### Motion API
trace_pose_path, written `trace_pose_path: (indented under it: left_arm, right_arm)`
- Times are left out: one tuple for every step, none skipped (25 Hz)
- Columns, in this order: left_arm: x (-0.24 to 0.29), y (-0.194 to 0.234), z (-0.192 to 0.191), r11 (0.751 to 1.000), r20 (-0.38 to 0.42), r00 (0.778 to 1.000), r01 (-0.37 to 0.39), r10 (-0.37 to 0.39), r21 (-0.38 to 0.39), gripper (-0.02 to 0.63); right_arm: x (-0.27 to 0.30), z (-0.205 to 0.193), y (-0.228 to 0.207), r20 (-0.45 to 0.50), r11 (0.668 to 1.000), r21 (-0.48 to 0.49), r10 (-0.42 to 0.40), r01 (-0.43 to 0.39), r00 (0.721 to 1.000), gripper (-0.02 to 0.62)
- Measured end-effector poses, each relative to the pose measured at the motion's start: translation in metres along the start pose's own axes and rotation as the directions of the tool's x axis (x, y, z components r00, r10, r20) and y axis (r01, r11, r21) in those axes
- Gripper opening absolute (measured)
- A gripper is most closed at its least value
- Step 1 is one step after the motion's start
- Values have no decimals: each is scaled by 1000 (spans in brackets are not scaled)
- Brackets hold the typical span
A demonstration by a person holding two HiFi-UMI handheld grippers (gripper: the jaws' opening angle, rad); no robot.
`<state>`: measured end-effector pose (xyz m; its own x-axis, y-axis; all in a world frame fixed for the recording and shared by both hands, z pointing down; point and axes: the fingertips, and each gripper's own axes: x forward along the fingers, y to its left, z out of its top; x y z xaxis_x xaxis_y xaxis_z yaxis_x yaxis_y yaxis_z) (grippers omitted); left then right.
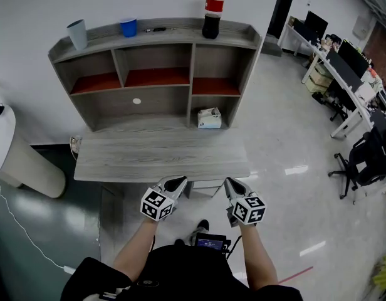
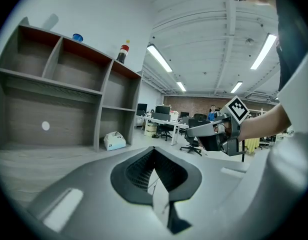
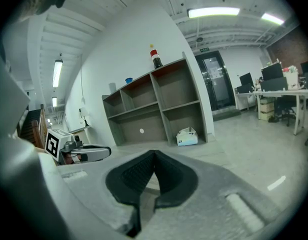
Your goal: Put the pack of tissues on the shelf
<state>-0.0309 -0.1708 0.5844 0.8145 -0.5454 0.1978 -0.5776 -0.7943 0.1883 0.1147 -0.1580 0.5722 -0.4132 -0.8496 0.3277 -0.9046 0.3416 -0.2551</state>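
An open-plan office: rows of desks (image 1: 343,80) with monitors (image 1: 316,25) and swivel chairs (image 1: 362,158).

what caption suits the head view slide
Left claw and right claw, shut and empty, near the desk; tissue pack in lower right bay

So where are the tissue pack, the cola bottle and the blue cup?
tissue pack (image 1: 209,118), head view, its middle.
cola bottle (image 1: 213,5), head view, its red label.
blue cup (image 1: 128,27), head view, its side wall.
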Motion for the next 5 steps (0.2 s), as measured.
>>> trace_pose_path:
  left_arm:
    - [-1,0,-1,1000,-3,1000,-2,2,-1,2]
    - [-1,0,-1,1000,-7,1000,-3,3,-2,2]
    - [-2,0,-2,1000,-11,1000,-3,3,-3,2]
    - [-3,0,-3,1000,-15,1000,-3,3,-4,2]
    - [-3,0,-3,1000,-18,1000,-3,3,-5,2]
  right_arm:
    - [0,0,1,0,1000,-1,0,0,1000,-2]
    - [-1,0,2,-1,1000,-3,1,-1,1000,-2]
    - [-1,0,3,-2,1000,-4,2,-2,1000,-2]
    - [-2,0,4,-2,1000,-5,3,-3,1000,-2]
    - [-3,0,5,-3,1000,-7,3,-3,1000,-2]
